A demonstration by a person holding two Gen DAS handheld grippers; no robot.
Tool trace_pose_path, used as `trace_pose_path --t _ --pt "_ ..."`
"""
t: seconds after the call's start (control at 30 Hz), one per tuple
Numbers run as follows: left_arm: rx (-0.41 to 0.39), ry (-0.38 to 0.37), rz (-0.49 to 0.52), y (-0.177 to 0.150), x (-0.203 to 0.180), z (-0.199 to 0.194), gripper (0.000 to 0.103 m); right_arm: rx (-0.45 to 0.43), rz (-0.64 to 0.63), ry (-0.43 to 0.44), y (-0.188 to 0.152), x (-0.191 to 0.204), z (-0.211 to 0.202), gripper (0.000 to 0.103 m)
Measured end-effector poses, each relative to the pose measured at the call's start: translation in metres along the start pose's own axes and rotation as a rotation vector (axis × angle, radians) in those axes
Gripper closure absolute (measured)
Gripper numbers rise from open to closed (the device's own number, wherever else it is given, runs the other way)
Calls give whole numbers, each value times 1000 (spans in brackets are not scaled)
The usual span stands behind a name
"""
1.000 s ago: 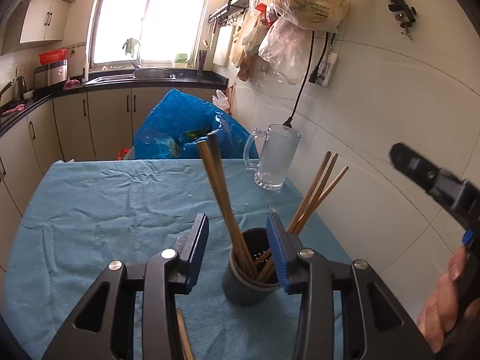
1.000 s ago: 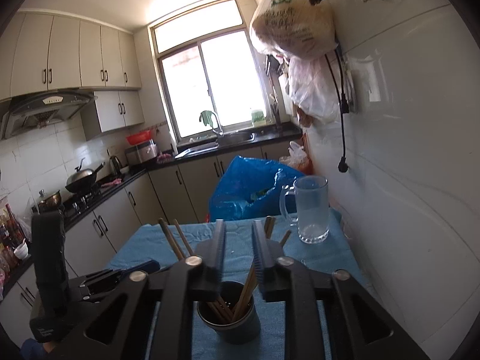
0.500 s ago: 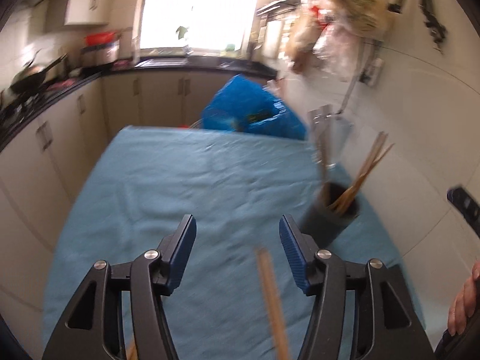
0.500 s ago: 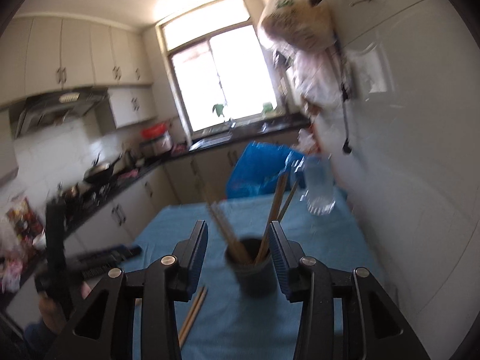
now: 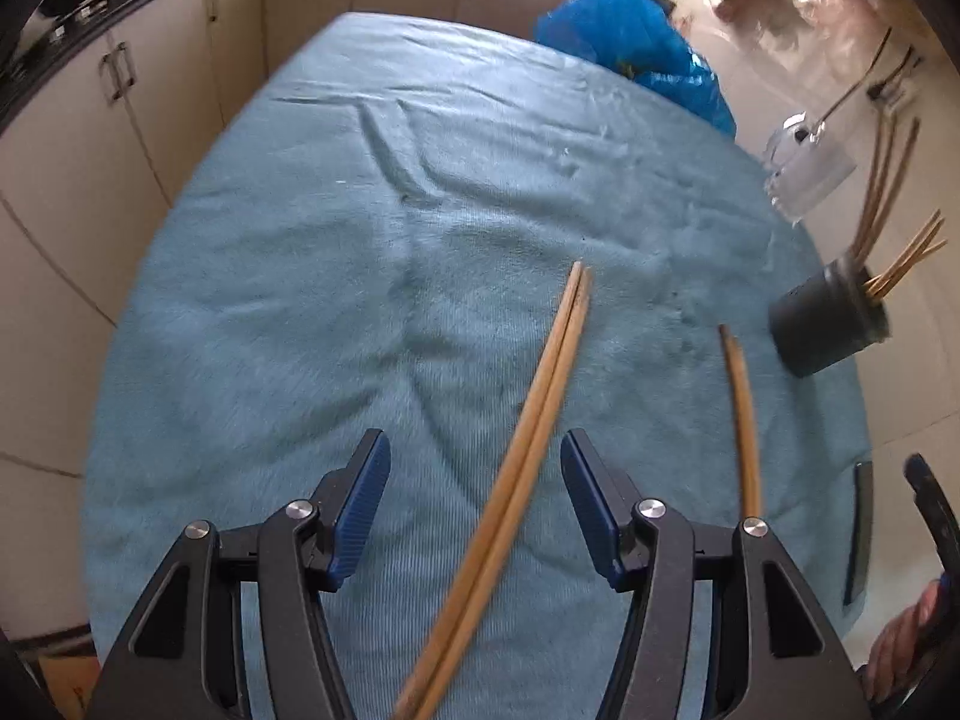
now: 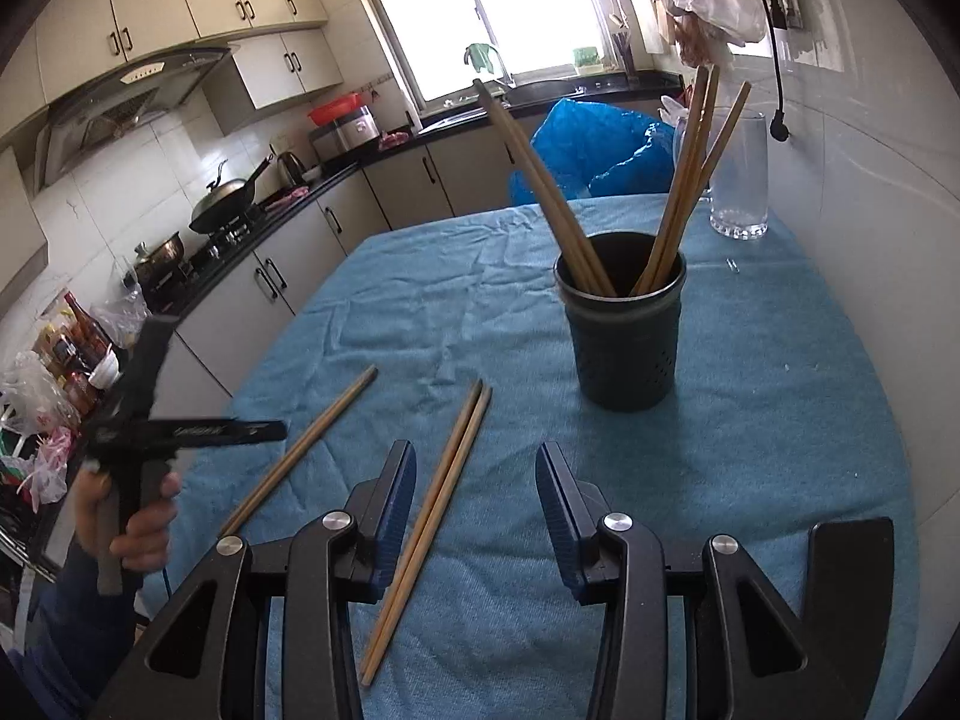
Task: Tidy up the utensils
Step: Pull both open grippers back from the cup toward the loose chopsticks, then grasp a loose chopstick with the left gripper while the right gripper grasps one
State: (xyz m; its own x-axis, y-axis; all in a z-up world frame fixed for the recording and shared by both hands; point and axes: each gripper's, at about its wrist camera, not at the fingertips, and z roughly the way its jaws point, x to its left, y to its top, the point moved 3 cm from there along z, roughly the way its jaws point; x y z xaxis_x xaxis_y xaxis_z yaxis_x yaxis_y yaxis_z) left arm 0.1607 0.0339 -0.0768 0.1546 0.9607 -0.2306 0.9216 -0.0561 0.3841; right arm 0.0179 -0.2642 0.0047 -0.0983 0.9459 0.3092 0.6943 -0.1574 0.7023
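The chopstick pair (image 5: 528, 462) runs off the bottom edge — lower ends unseen.

You see a table draped in wrinkled blue cloth (image 6: 750, 420); on it stand a dark perforated utensil cup (image 6: 621, 348) and a clear glass mug (image 6: 739, 180), while a pair of wooden chopsticks (image 6: 429, 525) and a single wooden chopstick (image 6: 300, 450) lie flat.

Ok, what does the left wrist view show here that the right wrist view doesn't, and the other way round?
Left wrist only: the gap of the open left tongs, with two sticks lying below it, and part of the right hand at the edge.
Right wrist only: the gap of the open right tongs, the left hand, the window, the wok.
Both: the cloth, loose chopsticks on it, the holder with more sticks, the mug, the blue bag.
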Motion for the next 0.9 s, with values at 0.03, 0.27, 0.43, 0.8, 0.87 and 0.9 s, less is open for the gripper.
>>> trace_pose_path --t 0.03,0.27,0.43,0.8,0.87,0.9 --pt "14 12 5 4 -1 7 45 2 -2 -3 -2 0 -1 58" --pt "7 80 84 20 -16 20 45 18 -19 -31 -7 4 0 58" --pt "10 93 125 24 -16 18 45 51 -6 -24 -5 8 11 58" --pt "6 188 250 22 -19 22 45 137 24 -33 -7 17 44 58" --pt "1 182 230 24 -21 22 52 171 61 -46 -7 14 57 58" --pt "-2 184 219 24 -21 22 52 188 85 -44 -6 12 64 58"
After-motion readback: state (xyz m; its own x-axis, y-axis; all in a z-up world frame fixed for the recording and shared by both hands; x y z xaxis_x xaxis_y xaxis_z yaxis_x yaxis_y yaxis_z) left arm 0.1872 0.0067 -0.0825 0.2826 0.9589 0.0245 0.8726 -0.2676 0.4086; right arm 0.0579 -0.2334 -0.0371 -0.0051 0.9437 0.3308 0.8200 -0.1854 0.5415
